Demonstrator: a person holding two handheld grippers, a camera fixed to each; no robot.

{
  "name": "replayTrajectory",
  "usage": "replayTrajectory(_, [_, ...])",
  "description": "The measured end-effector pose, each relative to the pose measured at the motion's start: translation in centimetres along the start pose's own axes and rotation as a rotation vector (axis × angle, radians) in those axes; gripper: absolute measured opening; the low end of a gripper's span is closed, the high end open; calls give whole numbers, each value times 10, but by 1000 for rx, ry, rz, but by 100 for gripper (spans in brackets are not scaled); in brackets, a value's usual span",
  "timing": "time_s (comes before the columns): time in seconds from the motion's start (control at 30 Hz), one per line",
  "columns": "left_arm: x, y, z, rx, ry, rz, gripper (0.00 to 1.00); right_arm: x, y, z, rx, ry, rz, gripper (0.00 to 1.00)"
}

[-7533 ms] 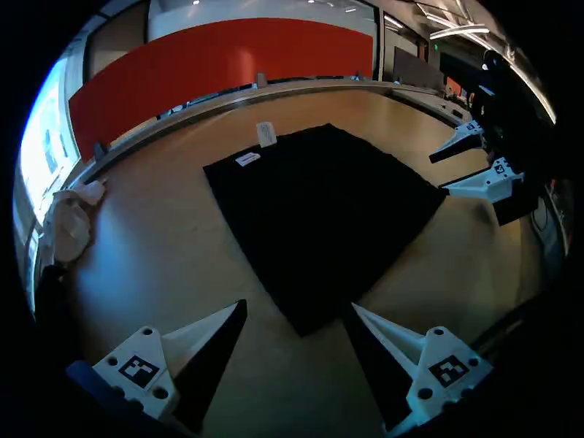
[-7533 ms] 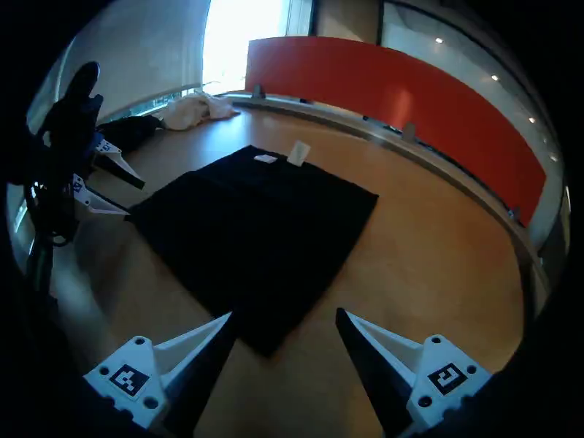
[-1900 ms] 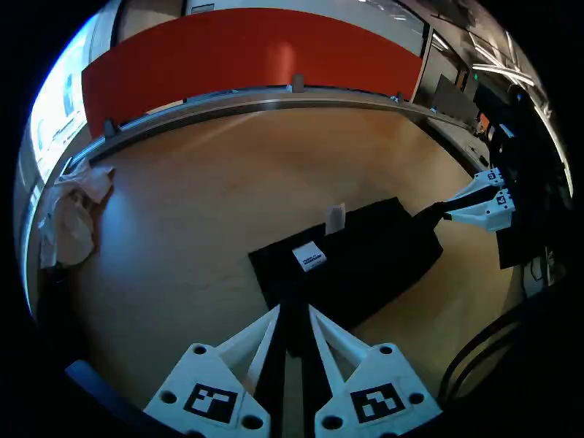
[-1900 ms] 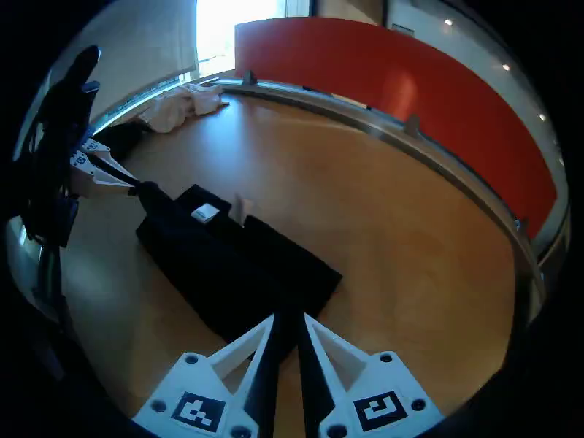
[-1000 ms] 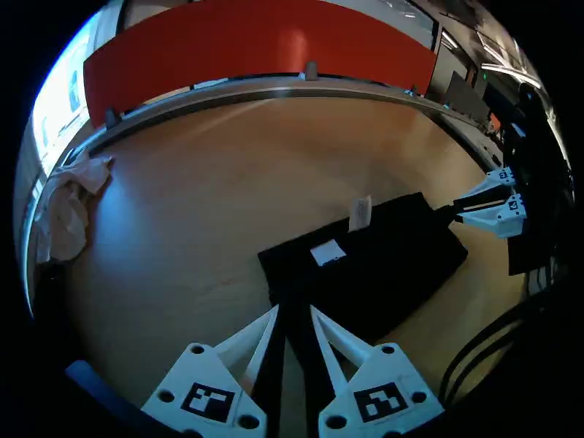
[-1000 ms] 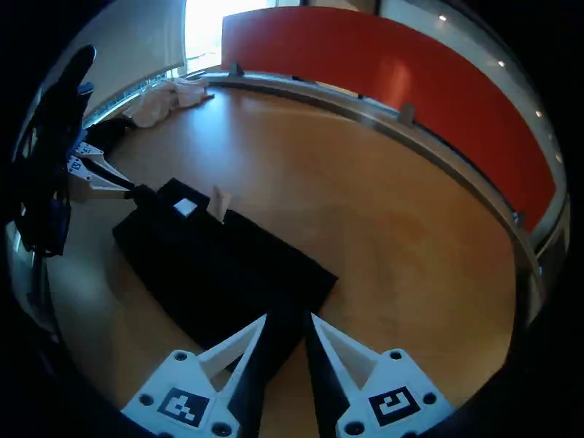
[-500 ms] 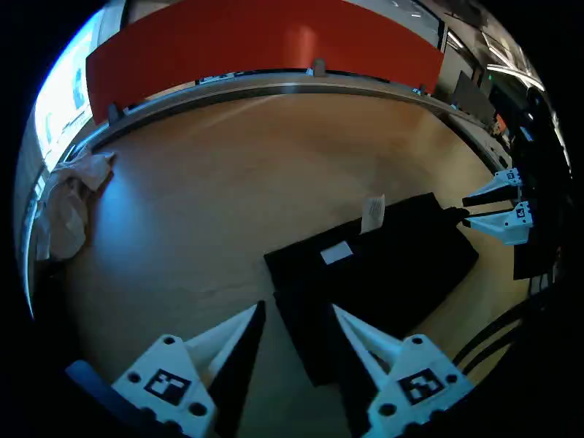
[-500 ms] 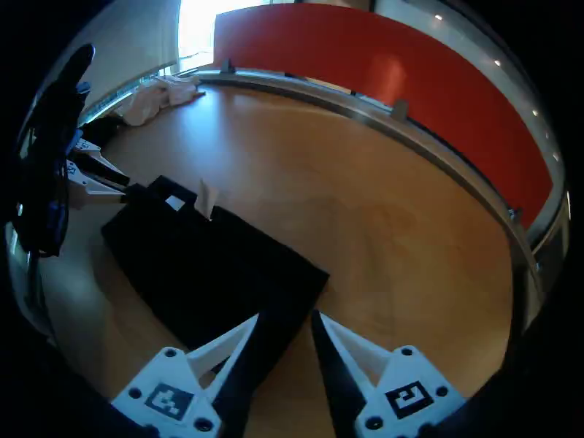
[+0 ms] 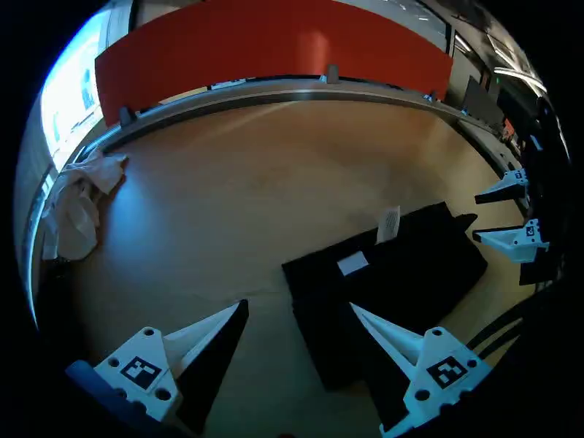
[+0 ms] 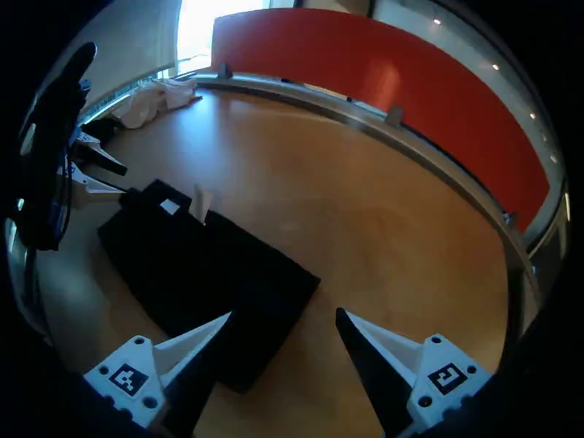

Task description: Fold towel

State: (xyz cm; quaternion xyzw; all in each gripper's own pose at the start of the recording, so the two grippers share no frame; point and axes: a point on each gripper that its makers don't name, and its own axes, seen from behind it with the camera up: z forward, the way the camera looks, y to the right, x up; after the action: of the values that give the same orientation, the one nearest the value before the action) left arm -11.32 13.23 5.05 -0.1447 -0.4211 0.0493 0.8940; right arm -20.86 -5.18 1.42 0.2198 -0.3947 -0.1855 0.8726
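A black towel (image 9: 394,288) lies folded flat on the wooden table (image 9: 241,190), with two white tags (image 9: 353,263) showing near its far edge. In the left gripper view my left gripper (image 9: 292,325) stands open just above the towel's near corner and holds nothing. My right gripper (image 9: 485,215) is at the far right beside the towel's other end, also open. In the right gripper view the towel (image 10: 197,270) lies ahead and to the left of the open right gripper (image 10: 283,314). The left gripper (image 10: 120,182) hangs open at the towel's far left corner.
A crumpled pale cloth (image 9: 73,204) (image 10: 157,98) lies near the table's far edge. A metal rail (image 9: 292,91) and a red wall panel (image 9: 277,44) run behind the table. Dark sleeves of the person (image 10: 51,146) hold the grippers.
A second ago both grippers were shut on the towel's corners. They have since opened, let the towel down folded, and drawn back slightly.
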Motion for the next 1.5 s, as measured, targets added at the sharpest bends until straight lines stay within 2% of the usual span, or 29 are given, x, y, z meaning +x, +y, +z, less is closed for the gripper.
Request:
replayTrajectory(0.3, [3, -5, -9, 5, 15, -27, 92, 1, 1, -3, -1, 9, -9, 100])
replayTrajectory(0.6, [-8, -19, -31, 30, 24, -60, 92, 4, -9, -4, 17, 15, -32, 100])
replayTrajectory(1.07, [-48, -54, -83, 112, 28, -147, 91, 31, -49, 4, 83, 42, -84, 100])
replayTrajectory(1.5, [-85, -77, -124, 167, 33, -247, 92, 54, -93, 23, 147, 52, -147, 100])
